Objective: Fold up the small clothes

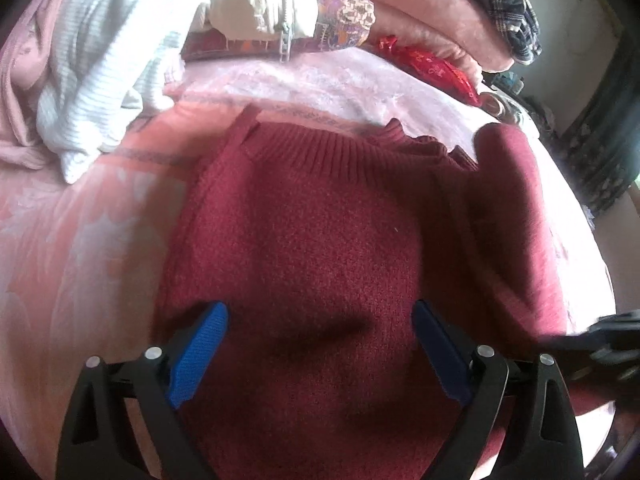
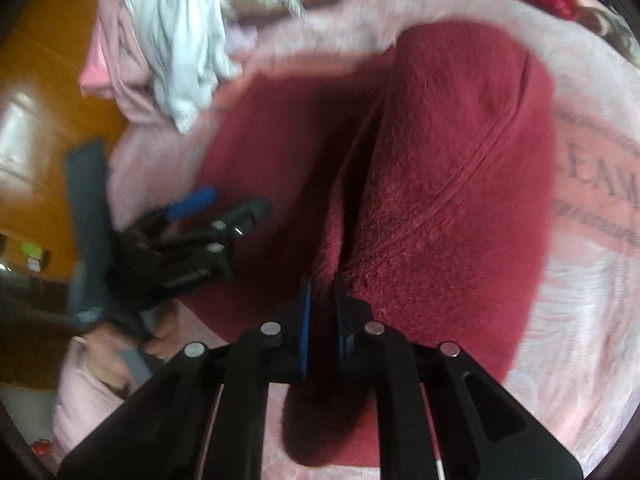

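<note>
A small dark red knitted sweater [image 1: 312, 232] lies on a pink blanket [image 1: 80, 240], its ribbed collar toward the far side. My left gripper [image 1: 320, 320] is open just above the sweater's body, its blue pads spread wide. It also shows in the right wrist view [image 2: 208, 208] at the left. My right gripper [image 2: 322, 300] is shut on a fold of the red sweater [image 2: 452, 184] and holds it lifted over the body. In the left wrist view the right gripper [image 1: 608, 340] is a dark blur at the right edge.
A heap of clothes lies at the far left: a pale striped garment [image 1: 92, 64], a pink one [image 1: 20, 80] and a cream jacket with a zipper [image 1: 260, 0]. A red pouch [image 1: 432, 68] and plaid cloth [image 1: 504, 4] lie at the back right. A wooden floor [image 2: 40, 120] lies beyond the bed's edge.
</note>
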`<state>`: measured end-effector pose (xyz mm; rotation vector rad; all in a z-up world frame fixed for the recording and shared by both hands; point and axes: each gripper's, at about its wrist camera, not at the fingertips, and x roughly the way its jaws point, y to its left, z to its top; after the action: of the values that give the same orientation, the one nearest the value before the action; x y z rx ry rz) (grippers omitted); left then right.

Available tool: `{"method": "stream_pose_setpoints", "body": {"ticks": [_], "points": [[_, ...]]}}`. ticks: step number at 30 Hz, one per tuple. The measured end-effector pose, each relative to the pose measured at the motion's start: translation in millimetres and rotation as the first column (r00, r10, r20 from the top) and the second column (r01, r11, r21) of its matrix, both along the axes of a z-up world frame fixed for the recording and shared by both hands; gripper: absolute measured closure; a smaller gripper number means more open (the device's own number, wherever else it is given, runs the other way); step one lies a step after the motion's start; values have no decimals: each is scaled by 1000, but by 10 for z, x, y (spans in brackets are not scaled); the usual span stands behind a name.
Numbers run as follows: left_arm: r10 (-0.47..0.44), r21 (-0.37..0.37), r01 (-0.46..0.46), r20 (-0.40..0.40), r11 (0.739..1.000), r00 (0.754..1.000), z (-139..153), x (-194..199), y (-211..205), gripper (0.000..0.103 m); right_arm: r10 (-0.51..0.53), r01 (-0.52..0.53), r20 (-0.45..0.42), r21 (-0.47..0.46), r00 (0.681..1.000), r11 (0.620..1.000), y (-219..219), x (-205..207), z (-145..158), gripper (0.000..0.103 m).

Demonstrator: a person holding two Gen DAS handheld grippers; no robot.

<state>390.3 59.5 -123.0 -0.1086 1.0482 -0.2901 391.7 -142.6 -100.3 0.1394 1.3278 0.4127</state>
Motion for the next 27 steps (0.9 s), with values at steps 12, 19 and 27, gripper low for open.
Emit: {"method": "stream_pose_setpoints", "body": {"ticks": [12,19,27], "points": [[-2,-227,-6,-33,974,999,218,-135,-72,9,57,-63,43,161,997,985,-506,-532,420,67],[-53,-219,25,-122,975,991,149,-140,-702,7,-74,66,65,116,995,991,-1309,-827,388,67],[-75,-214,43,-143,976,987,56,-82,-1096,5,-152,149,12,131,988,980,-1948,-904,-29,67]]}}
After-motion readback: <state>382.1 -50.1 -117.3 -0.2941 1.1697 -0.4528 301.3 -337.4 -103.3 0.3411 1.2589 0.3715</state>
